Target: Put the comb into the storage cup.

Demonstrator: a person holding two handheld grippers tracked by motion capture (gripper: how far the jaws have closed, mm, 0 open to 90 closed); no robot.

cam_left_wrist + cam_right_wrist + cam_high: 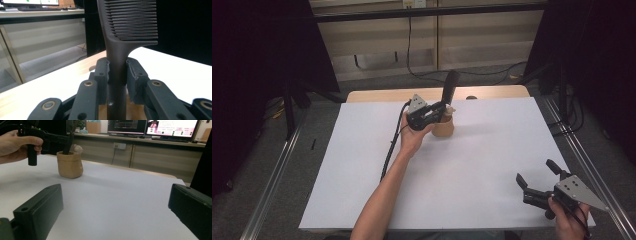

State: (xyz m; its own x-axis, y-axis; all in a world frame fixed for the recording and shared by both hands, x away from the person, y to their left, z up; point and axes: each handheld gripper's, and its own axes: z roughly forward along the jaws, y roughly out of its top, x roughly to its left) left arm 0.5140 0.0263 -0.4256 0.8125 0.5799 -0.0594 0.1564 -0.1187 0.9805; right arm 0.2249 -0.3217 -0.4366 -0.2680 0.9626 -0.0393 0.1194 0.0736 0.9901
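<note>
White tabletop [362, 165]; my left gripper [438, 109] clamps the black comb [117, 60] upright over the tan pot [444, 127] near the far edge; right gripper [538, 176] idle, jaws apart; tilted insertion might topple the pot.

I see a white sheet [472, 170] on a wood table [377, 95], grey floor [322, 145], black curtains [257, 45] both sides, monitors [172, 126] on a rear bench.

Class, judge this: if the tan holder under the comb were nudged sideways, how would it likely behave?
The tan holder looks squat and wide-based, so it would probably slide rather than tip. The tall comb standing in it, clamped by the left tool, might lever it over.
</note>
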